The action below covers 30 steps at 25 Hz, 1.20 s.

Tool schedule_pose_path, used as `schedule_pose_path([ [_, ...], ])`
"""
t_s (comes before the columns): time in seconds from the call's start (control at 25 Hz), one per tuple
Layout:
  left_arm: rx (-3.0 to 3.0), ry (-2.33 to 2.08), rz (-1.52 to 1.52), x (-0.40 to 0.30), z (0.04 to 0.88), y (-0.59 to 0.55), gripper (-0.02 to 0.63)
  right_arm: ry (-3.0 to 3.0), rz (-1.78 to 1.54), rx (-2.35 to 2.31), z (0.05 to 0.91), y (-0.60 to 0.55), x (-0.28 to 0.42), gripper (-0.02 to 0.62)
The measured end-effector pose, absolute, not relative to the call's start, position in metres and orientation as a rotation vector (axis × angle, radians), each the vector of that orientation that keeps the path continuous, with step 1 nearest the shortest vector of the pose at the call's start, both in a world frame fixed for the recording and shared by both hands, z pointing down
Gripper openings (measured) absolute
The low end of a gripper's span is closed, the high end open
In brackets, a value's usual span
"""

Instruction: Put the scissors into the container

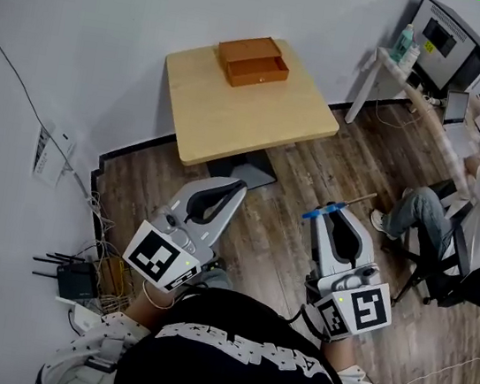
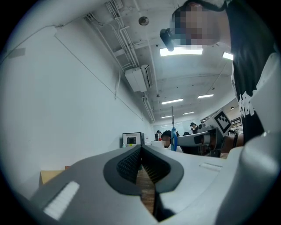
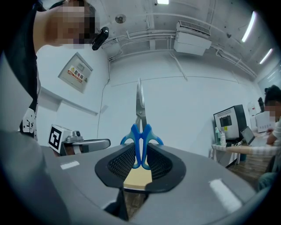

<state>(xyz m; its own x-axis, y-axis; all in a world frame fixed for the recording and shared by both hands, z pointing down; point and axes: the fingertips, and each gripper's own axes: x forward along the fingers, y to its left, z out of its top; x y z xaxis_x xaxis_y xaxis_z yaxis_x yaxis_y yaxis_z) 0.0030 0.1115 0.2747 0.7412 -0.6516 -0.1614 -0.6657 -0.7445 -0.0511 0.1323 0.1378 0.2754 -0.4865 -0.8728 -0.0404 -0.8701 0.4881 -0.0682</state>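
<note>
The scissors (image 1: 338, 208) have blue handles and steel blades. My right gripper (image 1: 327, 216) is shut on the handles, and the blades stick out past its tip. In the right gripper view the scissors (image 3: 141, 127) stand upright between the pads, blades pointing up. My left gripper (image 1: 238, 185) is shut with nothing in it, its pads meeting at the tip (image 2: 140, 150). The container, an orange wooden box (image 1: 253, 62) with its drawer slightly out, sits on the far side of a light wooden table (image 1: 234, 114). Both grippers hang over the floor, well short of the table.
A person (image 1: 464, 220) sits on a chair at the right by a desk with a monitor (image 1: 447, 34). A router (image 1: 75, 278) and cables lie on the floor at the left wall. Wood floor lies between me and the table.
</note>
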Motion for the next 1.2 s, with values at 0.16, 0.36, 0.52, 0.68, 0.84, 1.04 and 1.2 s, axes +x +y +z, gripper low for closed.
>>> schedule_pose_path([
  [0.16,-2.837,1.052,0.201,-0.010,0.274,0.092,0.000,2.650,-0.056,-1.571,0.274,0.117,0.118,0.097],
  [0.36,-2.836,1.044,0.188,-0.024,0.275,0.075,0.000,2.641,-0.052,-1.591,0.274,0.099,0.108,0.097],
  [0.52,-2.839,1.054,0.185,-0.035,0.275,0.063,0.001,2.646,-0.059,-1.594,0.274,0.087,0.098,0.097],
  [0.68,-2.846,1.053,0.184,-0.050,0.277,0.049,0.000,2.650,-0.063,-1.601,0.274,0.072,0.083,0.097],
  [0.84,-2.854,1.057,0.188,-0.076,0.280,0.027,0.000,2.647,-0.064,-1.625,0.274,0.049,0.063,0.097],
  [1.04,-2.854,1.067,0.194,-0.098,0.284,0.011,0.000,2.648,-0.062,-1.624,0.275,0.032,0.042,0.097],
  [1.2,-2.846,1.067,0.224,-0.111,0.282,0.003,0.000,2.661,-0.054,-1.606,0.275,0.019,0.024,0.097],
])
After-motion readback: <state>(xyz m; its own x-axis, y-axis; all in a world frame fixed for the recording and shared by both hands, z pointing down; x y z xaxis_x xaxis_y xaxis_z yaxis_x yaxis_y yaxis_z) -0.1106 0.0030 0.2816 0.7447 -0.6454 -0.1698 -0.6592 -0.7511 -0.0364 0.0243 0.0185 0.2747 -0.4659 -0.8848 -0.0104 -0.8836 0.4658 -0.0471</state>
